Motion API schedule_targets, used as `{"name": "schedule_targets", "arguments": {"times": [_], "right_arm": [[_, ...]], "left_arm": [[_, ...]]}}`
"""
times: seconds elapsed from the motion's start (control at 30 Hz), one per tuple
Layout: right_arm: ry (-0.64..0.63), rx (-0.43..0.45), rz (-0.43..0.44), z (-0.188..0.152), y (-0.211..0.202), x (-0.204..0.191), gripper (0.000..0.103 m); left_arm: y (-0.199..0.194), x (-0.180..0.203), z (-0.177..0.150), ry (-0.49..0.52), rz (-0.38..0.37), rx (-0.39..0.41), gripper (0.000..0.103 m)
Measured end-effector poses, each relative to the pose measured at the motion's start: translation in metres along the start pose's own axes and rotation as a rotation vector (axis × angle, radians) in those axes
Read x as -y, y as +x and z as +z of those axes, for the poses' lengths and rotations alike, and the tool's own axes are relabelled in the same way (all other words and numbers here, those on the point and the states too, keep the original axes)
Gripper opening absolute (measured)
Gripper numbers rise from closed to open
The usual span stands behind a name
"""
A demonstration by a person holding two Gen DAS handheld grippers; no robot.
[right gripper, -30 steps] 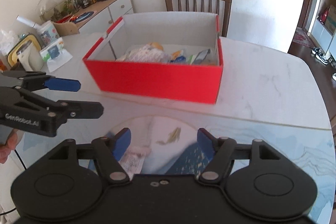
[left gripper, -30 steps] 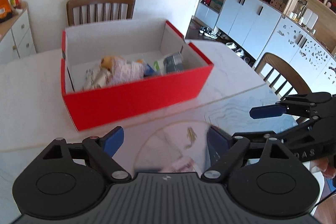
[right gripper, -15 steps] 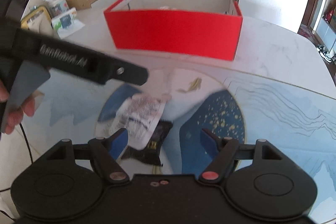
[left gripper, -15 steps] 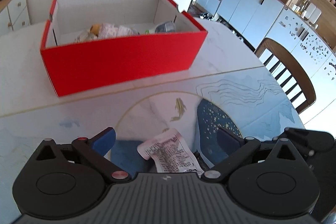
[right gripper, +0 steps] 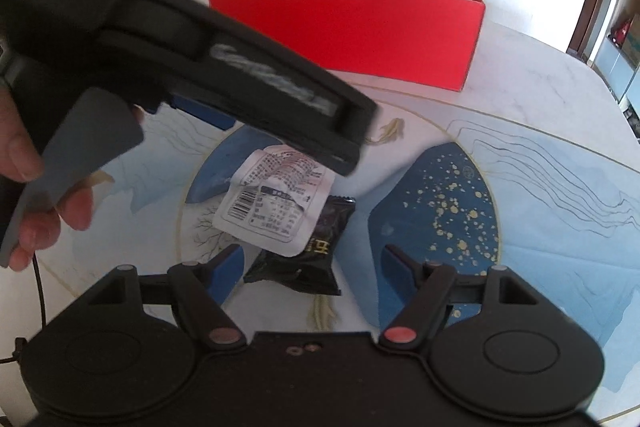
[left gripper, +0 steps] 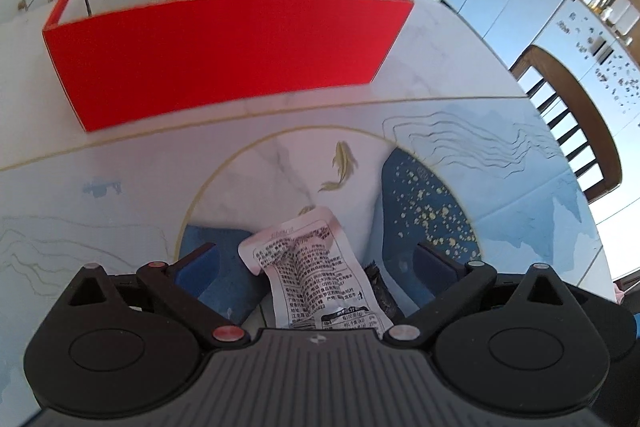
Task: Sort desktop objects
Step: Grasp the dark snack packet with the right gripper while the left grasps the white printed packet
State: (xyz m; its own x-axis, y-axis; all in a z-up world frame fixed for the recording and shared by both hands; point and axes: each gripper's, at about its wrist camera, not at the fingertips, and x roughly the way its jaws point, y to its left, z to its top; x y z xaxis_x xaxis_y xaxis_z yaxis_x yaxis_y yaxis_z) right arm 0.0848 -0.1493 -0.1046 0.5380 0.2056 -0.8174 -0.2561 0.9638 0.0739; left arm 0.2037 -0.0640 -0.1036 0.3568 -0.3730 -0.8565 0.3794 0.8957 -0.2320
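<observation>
Both claws spread, nothing gripped: left claw poised over the white packet, right claw over the black packet, which lies partly under the white one on the tabletop, well short of the red box. Judgement: take the white packet first w/ the left, pads either side of its creased middle, then lift straight up so the black packet isn't dragged. Right should hold off until the overlap clears, as claws sit close and could foul.

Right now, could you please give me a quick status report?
Left gripper and right gripper open, empty. White printed packet overlaps black wrapped snack on mat. Nothing blocking.
</observation>
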Motion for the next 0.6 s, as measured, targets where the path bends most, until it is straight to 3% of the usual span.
{"name": "schedule_targets", "arguments": {"times": [0.43, 0.6], "right_arm": [[-0.029, -0.008, -0.036, -0.002, 0.014, -0.013, 0.073], [-0.041, -0.011, -0.042, -0.003, 0.016, -0.015, 0.072]], "left_arm": [[0.022, -0.014, -0.001, -0.106, 0.002, -0.065, 0.103], [0.027, -0.012, 0.0, -0.096, 0.023, -0.067, 0.102]]}}
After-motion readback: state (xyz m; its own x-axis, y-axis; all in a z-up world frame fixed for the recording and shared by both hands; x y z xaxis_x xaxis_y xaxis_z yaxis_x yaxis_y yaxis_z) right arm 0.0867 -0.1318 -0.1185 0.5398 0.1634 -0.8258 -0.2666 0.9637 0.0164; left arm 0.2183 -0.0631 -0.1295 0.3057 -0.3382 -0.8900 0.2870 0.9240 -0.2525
